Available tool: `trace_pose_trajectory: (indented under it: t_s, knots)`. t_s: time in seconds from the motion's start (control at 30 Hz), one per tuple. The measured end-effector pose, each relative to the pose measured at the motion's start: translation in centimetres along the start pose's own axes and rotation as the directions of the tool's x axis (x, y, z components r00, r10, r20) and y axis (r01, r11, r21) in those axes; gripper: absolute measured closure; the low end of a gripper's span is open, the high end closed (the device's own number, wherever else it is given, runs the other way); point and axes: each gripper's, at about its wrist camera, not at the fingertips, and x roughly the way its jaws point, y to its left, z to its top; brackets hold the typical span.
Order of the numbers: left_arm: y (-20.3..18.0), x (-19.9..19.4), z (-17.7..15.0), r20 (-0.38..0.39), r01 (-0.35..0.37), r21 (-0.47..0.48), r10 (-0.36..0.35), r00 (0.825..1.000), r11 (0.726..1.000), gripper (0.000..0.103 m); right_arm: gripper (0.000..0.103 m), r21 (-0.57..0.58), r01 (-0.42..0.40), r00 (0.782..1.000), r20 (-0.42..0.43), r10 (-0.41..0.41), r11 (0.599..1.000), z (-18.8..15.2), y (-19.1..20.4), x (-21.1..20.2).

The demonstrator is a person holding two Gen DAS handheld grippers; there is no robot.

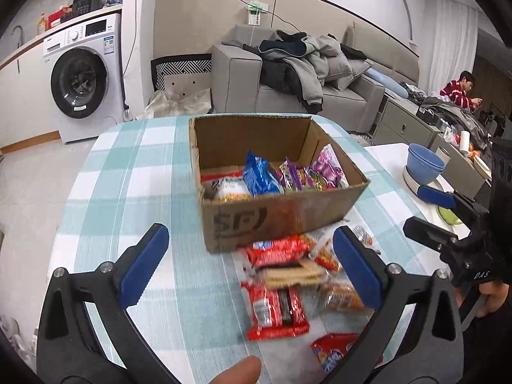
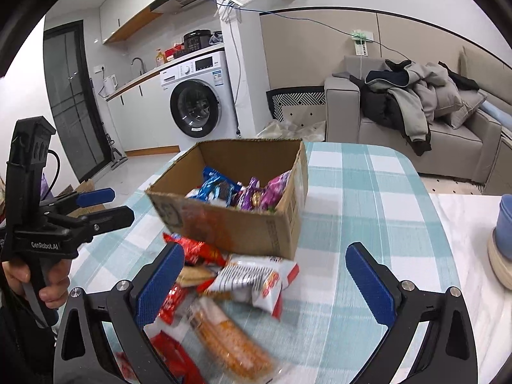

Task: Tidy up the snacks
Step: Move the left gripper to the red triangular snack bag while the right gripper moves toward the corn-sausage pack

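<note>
Teal-and-white checked tablecloth [image 1: 134,172], brown cardboard box [image 1: 288,211], red snack packets [image 1: 276,307], blue bowls [image 1: 424,163].

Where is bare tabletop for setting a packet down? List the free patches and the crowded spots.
Free: checked cloth left of the cardboard box, and the cloth right of it, toward the blue bowls. Crowded: the snack pile just before the box's near wall.

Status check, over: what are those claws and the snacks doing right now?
Both claws, left and right, open, empty. Box part filled; loose snack pile on table. Nothing blocking.
</note>
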Motion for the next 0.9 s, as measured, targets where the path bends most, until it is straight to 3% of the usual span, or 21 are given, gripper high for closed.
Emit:
trace_pose_trajectory:
  t_s: [0.43, 0.9]
  knots:
    - [-2.5, -2.2, -5.6, -0.047, 0.012, 0.054, -0.010, 0.999, 0.998, 0.001, 0.000, 0.006, -0.005, 0.998, -0.065, 0.006, 1.000, -3.4, 0.6, 0.0]
    - [-4.0, -2.5, -8.7, -0.121, 0.059, 0.094, -0.048, 0.991, 0.994, 0.001, 0.000, -0.073, -0.026, 0.981, -0.192, 0.011, 0.997, -5.1, 1.3, 1.7]
